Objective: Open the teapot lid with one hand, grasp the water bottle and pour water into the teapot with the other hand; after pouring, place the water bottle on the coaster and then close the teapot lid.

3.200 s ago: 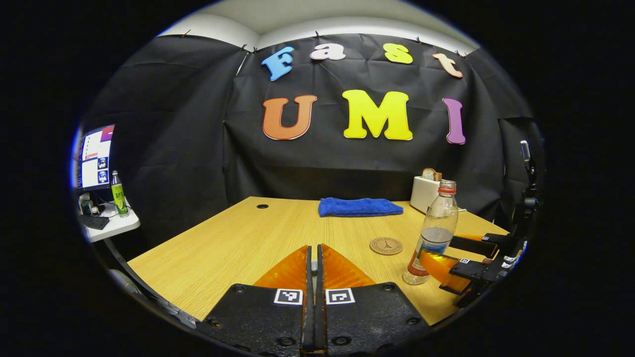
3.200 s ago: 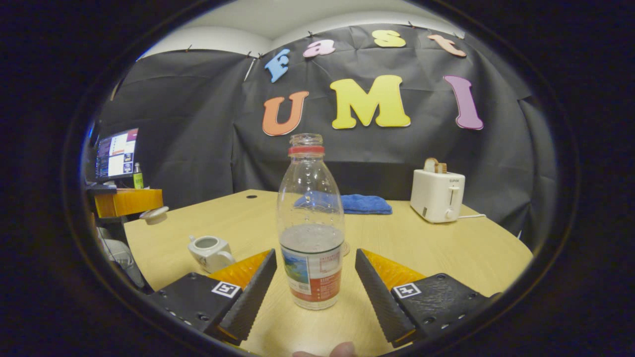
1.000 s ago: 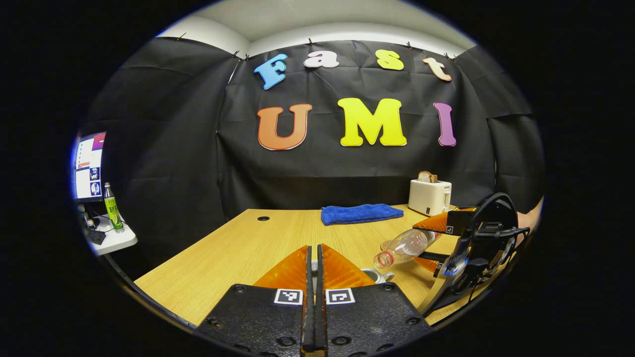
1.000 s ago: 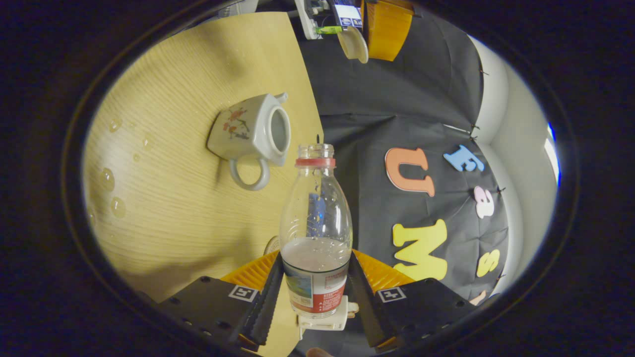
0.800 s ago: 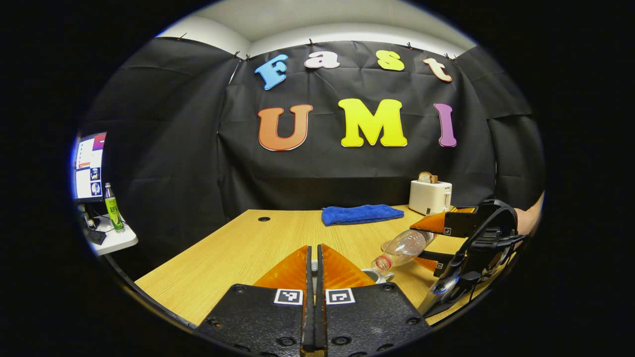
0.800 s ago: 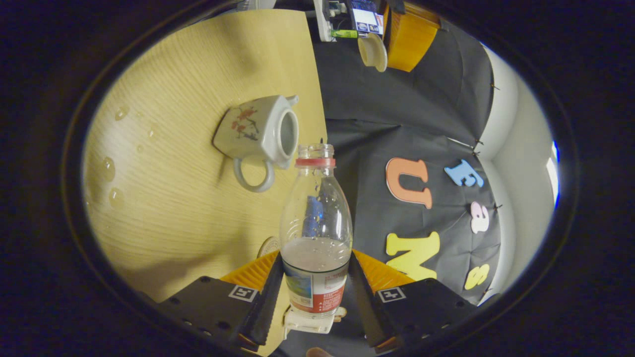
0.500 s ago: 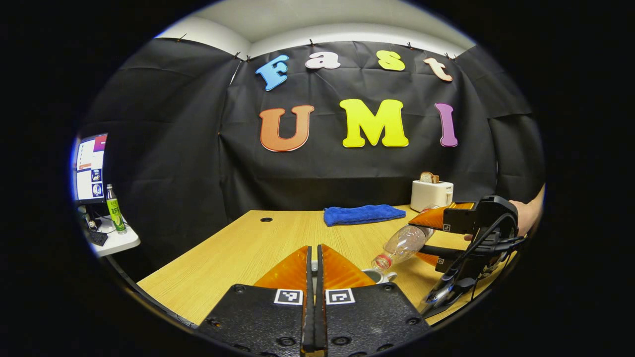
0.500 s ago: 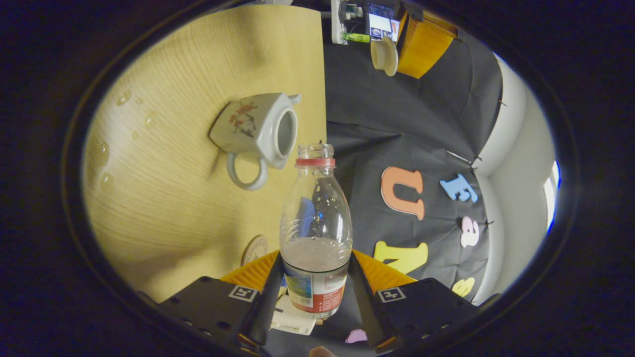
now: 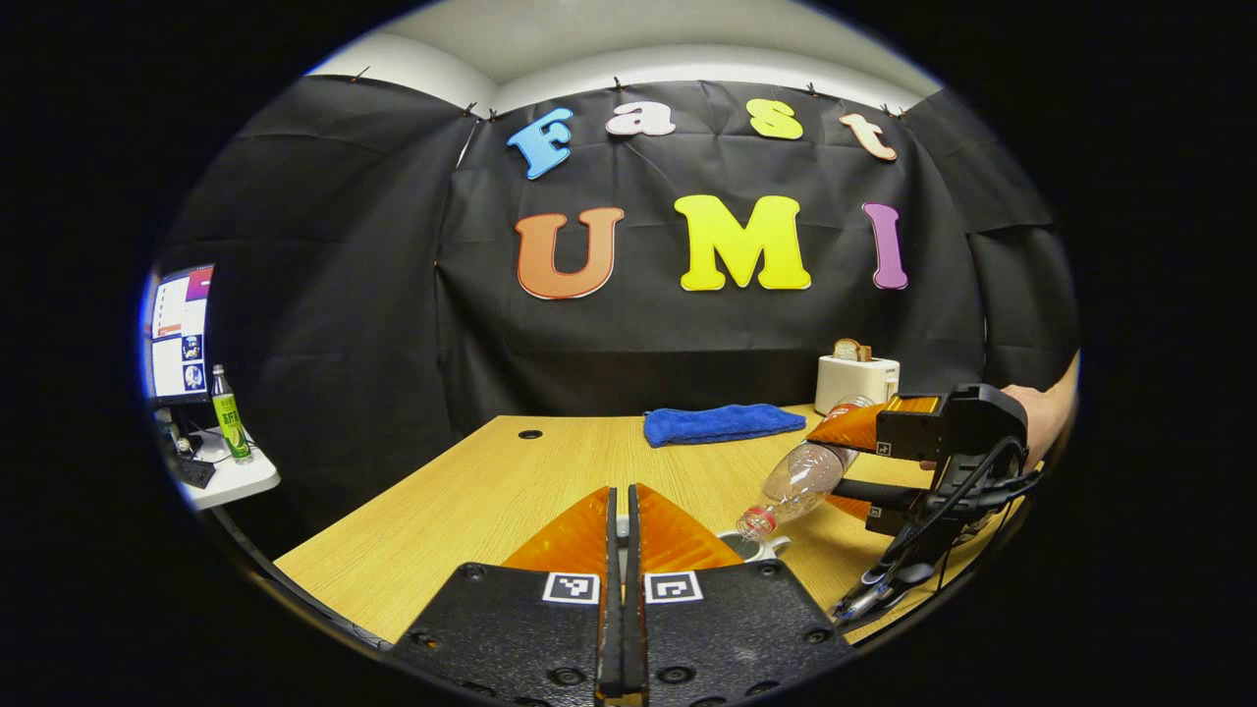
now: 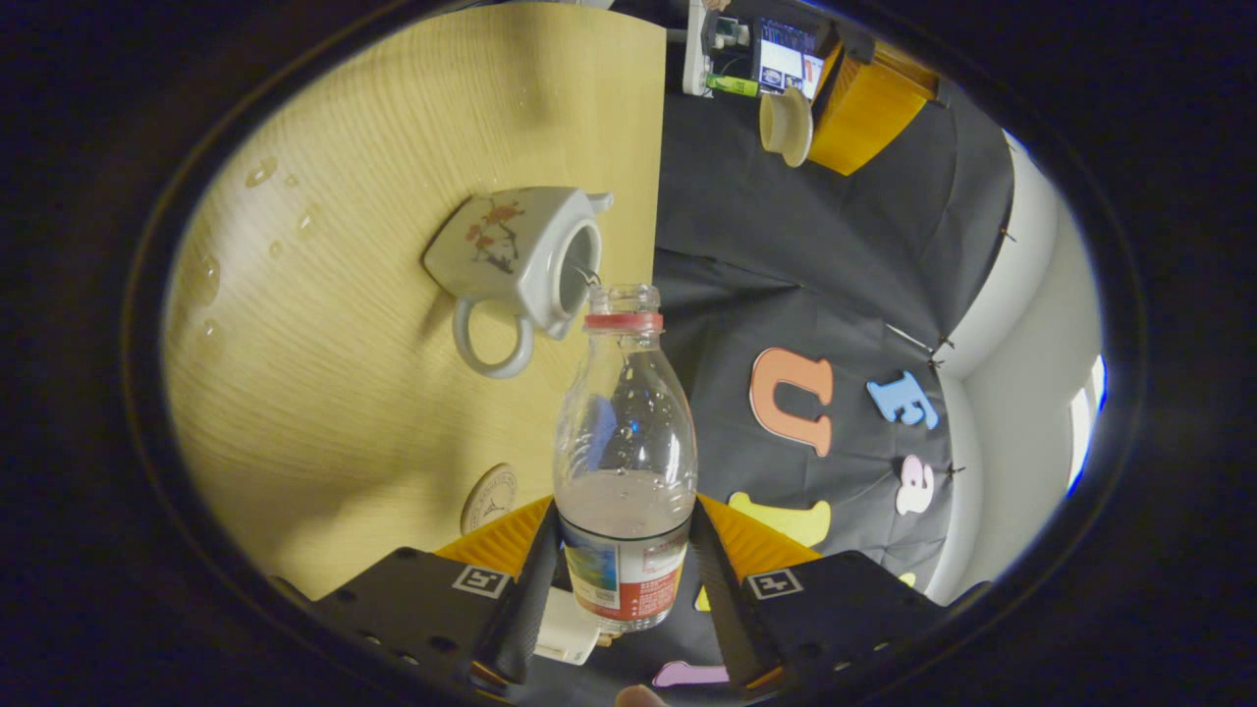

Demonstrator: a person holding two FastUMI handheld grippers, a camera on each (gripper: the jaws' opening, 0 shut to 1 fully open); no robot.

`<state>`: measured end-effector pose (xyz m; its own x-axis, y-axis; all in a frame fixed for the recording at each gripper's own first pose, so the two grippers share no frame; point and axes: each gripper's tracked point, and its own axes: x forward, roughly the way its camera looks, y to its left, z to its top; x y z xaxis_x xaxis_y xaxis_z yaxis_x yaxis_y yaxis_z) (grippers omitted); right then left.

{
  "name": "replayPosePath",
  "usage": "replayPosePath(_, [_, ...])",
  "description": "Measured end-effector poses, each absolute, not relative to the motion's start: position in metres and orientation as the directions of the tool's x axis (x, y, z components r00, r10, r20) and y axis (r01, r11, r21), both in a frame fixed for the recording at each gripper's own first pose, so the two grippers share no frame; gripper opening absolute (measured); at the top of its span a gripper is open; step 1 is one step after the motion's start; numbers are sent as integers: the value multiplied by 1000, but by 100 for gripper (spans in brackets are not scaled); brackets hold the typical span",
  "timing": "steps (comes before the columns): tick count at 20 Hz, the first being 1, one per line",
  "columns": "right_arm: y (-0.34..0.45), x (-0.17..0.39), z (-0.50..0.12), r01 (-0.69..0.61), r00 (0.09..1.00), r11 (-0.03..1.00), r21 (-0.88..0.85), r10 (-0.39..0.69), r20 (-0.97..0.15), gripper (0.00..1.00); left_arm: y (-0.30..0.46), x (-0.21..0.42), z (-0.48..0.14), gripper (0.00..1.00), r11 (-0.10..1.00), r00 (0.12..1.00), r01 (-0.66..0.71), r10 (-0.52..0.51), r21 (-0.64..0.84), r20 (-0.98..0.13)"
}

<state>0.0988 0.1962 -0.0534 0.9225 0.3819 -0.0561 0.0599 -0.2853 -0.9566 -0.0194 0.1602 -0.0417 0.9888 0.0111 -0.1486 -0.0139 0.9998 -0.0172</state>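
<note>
Right tongs (image 10: 621,565): clamped on the water bottle (image 10: 625,452), both fingers pressing its label band; bottle tipped, mouth just over the open teapot (image 10: 511,260).
Left tongs (image 9: 619,550): fingers pressed together – in the right gripper view they grip the lid (image 10: 786,126), held well beyond the bottle mouth.
Coaster (image 10: 488,498): on the bench (image 10: 344,412), beside the right tongs.
Risk: narrow opening – a mouth drifting off-centre would likely spill; droplets (image 10: 260,172) already lie on the bench.
</note>
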Motion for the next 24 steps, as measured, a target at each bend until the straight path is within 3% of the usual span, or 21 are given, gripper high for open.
replayPosePath(24, [206, 99, -38, 157, 916, -410, -898, 402, -23, 72, 166, -24, -38, 3, 1000, 990, -16, 14, -16, -143])
